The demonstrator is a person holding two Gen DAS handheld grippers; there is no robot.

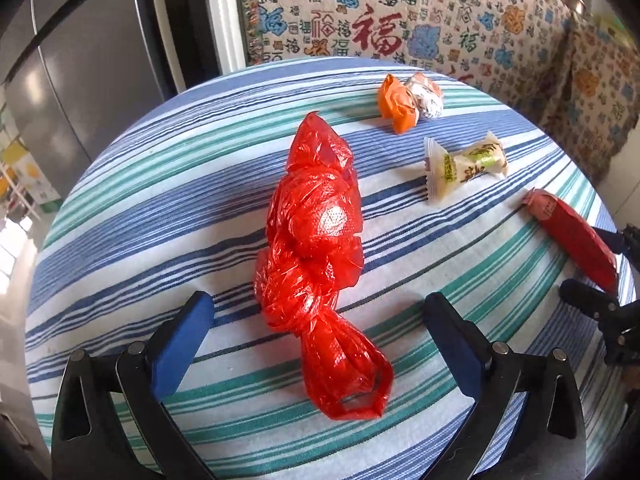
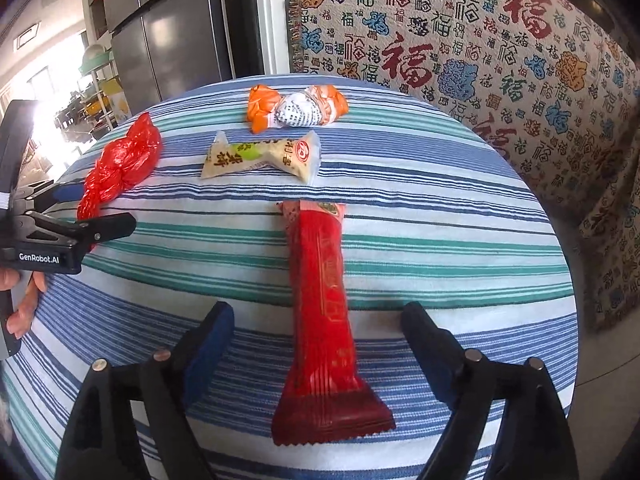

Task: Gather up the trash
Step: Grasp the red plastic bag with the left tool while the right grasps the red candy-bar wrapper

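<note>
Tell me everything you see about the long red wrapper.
The long red wrapper looks like glossy plastic, with crimped, saw-toothed ends and faint printed marks. It seems sealed and lies flat on the striped cloth, lengthwise between the open fingers of the right gripper, which do not touch it. It lies apart from the other trash.

Two close, low views across striped table (image 1: 160,184)

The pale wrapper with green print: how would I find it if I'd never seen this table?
Start at the round table with the blue and green striped cloth. Near its middle, between the orange and white wrapper at the far edge and the long red wrapper, lies the pale wrapper. It alone is cream coloured, pinched at the waist, with a green patch.
</note>
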